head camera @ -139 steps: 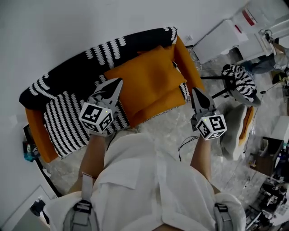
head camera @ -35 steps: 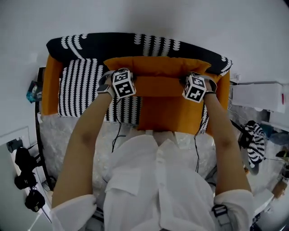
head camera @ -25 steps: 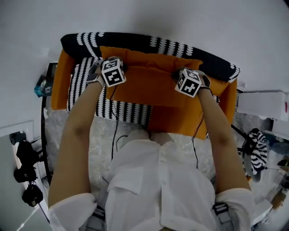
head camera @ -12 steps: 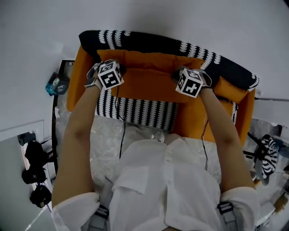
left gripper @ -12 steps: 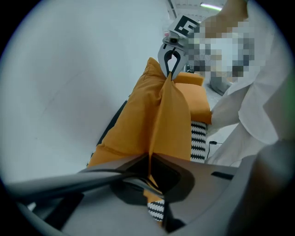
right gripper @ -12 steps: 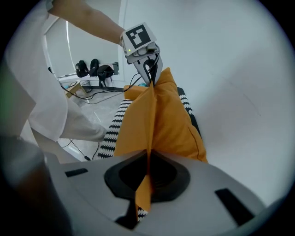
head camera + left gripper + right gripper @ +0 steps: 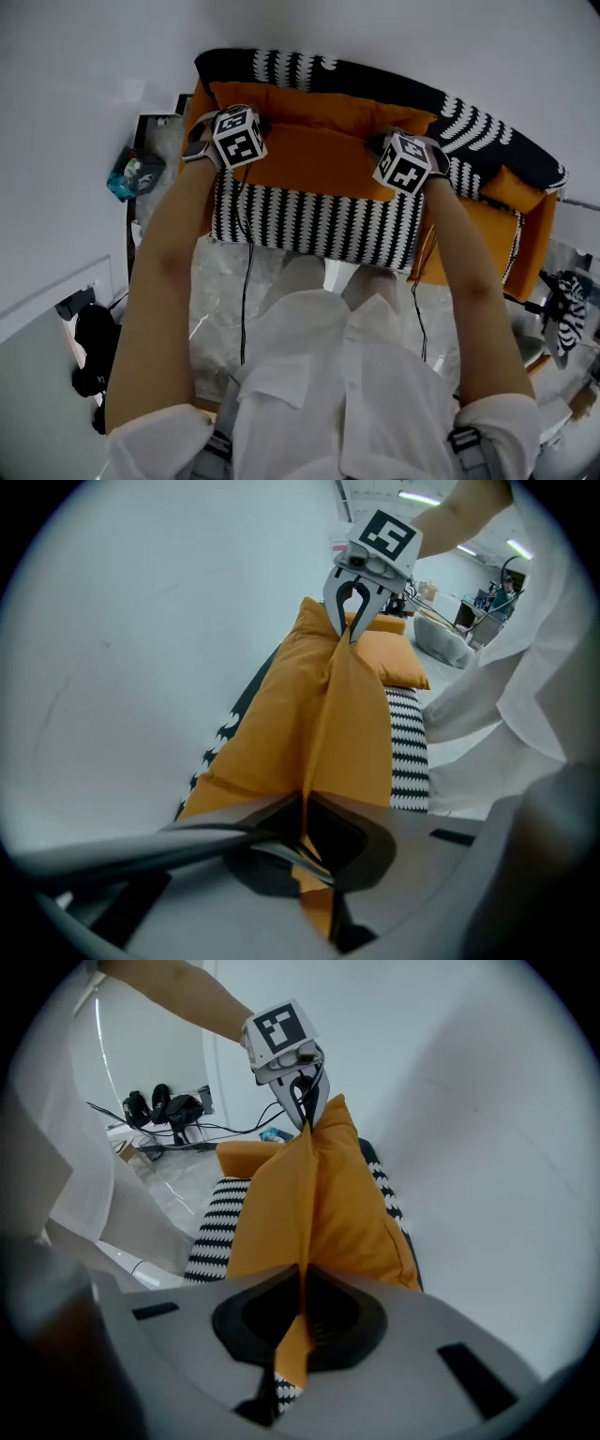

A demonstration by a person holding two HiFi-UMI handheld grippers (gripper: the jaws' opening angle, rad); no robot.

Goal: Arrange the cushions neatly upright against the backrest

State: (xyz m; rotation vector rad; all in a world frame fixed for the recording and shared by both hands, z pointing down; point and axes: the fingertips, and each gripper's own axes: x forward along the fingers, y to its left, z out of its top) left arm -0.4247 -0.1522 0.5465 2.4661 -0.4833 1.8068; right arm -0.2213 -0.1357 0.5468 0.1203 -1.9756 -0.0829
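Both grippers hold one orange cushion (image 7: 319, 161) by its top seam, upright, at the sofa's left end in front of the black-and-white backrest (image 7: 487, 122). My left gripper (image 7: 251, 126) is shut on the seam's left end. In the left gripper view its jaws (image 7: 305, 829) pinch the orange fabric. My right gripper (image 7: 384, 146) is shut on the seam's right end, and the right gripper view shows its pinch (image 7: 300, 1314). A black-and-white striped cushion (image 7: 309, 225) lies flat on the seat below the orange one. More orange padding (image 7: 487, 234) covers the seat to the right.
The white wall runs close behind the sofa. Left of the orange armrest (image 7: 199, 103) is a dark side shelf holding a teal packet (image 7: 131, 173). Dark camera gear (image 7: 94, 337) lies on the floor at the left. A striped stool (image 7: 567, 314) stands at the far right.
Both grippers have carried the orange cushion leftward along the backrest to the sofa's left end. The striped cushion now shows more fully below it. Both jaws stayed shut on the seam.
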